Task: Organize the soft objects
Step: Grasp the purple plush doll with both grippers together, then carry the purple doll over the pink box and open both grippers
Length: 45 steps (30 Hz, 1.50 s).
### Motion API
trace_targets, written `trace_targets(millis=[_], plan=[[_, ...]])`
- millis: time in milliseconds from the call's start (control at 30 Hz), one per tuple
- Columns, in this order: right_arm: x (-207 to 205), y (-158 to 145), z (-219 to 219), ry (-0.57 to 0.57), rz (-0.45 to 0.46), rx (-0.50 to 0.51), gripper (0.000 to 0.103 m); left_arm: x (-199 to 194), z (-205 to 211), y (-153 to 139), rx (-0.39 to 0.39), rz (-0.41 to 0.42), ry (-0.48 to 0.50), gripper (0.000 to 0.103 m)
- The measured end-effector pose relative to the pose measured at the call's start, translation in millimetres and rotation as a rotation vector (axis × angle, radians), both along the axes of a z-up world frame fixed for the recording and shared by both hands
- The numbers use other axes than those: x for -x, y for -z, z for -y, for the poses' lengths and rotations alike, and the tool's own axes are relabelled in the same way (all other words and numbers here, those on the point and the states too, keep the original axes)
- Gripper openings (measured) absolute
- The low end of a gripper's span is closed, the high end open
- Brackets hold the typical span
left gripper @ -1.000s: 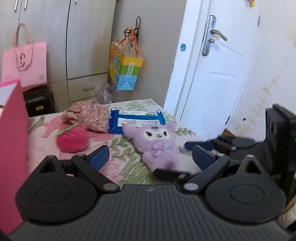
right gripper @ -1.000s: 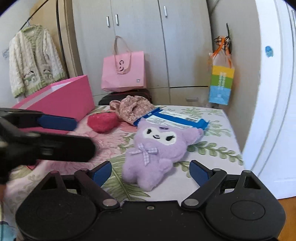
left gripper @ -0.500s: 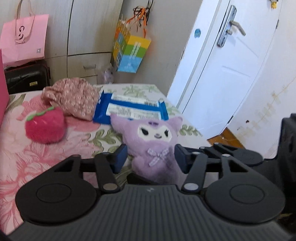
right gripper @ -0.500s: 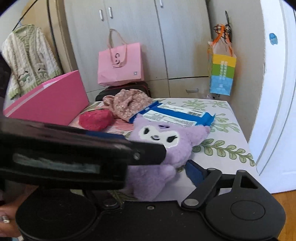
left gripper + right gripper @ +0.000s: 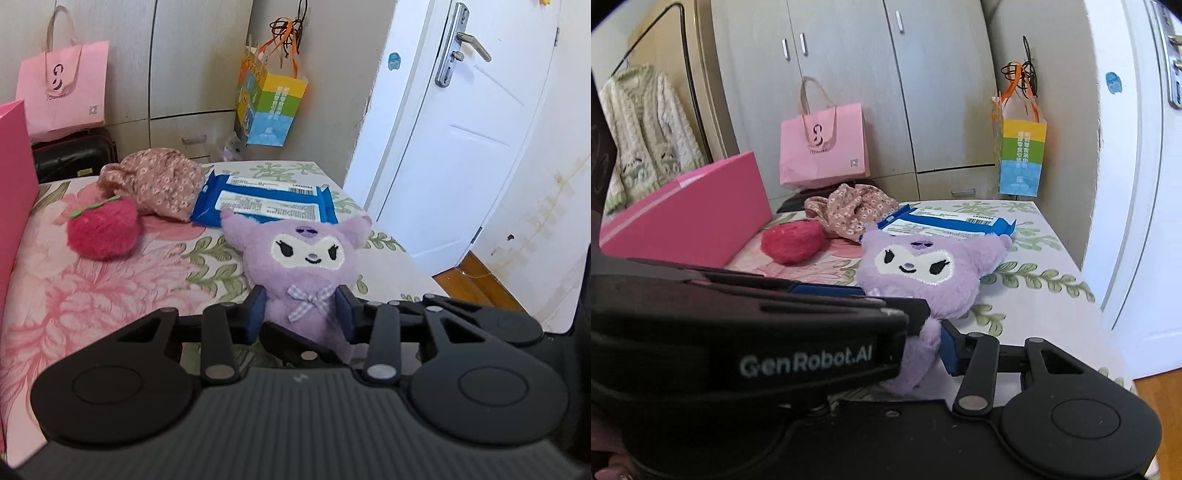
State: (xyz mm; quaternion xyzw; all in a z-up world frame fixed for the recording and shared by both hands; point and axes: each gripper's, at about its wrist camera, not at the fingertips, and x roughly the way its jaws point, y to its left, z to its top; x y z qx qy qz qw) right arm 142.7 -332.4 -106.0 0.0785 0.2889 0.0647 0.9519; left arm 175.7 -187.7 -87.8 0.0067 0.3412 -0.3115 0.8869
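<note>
A purple plush (image 5: 306,258) with a white face and a checked bow lies on the flowered bedspread (image 5: 92,295). My left gripper (image 5: 301,314) is closing on its body, and both blue pads press into the fur below the bow. From the right, my right gripper (image 5: 918,349) is closing on the lower part of the plush (image 5: 916,266). Its visible pad (image 5: 947,347) touches the fur; the other finger is hidden behind the left gripper's body (image 5: 757,332). A red plush strawberry (image 5: 103,232) and a crumpled floral cloth (image 5: 159,184) lie further back.
A blue packet (image 5: 266,203) lies just behind the plush. A pink box (image 5: 694,210) stands on the left of the bed. A pink bag (image 5: 823,144) and a colourful bag (image 5: 1019,155) sit by the wardrobe. The bed's edge and a white door (image 5: 461,147) are at the right.
Both grippers moved in on the purple plush and narrowed their jaws. The left went from wide open to pressing the plush's body. The left gripper now crosses the right wrist view.
</note>
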Motion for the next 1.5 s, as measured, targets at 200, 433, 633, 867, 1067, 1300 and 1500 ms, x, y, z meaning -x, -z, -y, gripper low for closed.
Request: trace_targets(millis=[200,433,633,867,1067,1300,1500], plan=[[16,1,-11,-0.019,0.019,0.006,0.054,16,-13,-1,-0.003,-0.006,-0.016,0.039],[35,-1,-25,-0.038,0.031,0.016,0.054,39,-28,-2,0.002,0.001,-0.037,0.039],[50,-5,-37,-0.052,0.004,0.025,0.054,56,-41,-5,0.002,-0.020,-0.042,0.039],[75,-16,-57,-0.077,-0.030,0.030,0.054,83,-63,-15,0.003,-0.038,-0.055,0.039],[92,-28,-78,-0.110,-0.070,0.018,0.054,107,-88,-25,-0.007,-0.055,-0.083,0.039],[110,-46,-109,-0.185,-0.095,0.025,0.054,132,-131,-41,0.031,-0.072,-0.148,0.039],[122,-69,-136,-0.269,-0.040,0.049,0.054,155,-164,-60,0.100,-0.008,-0.246,0.039]])
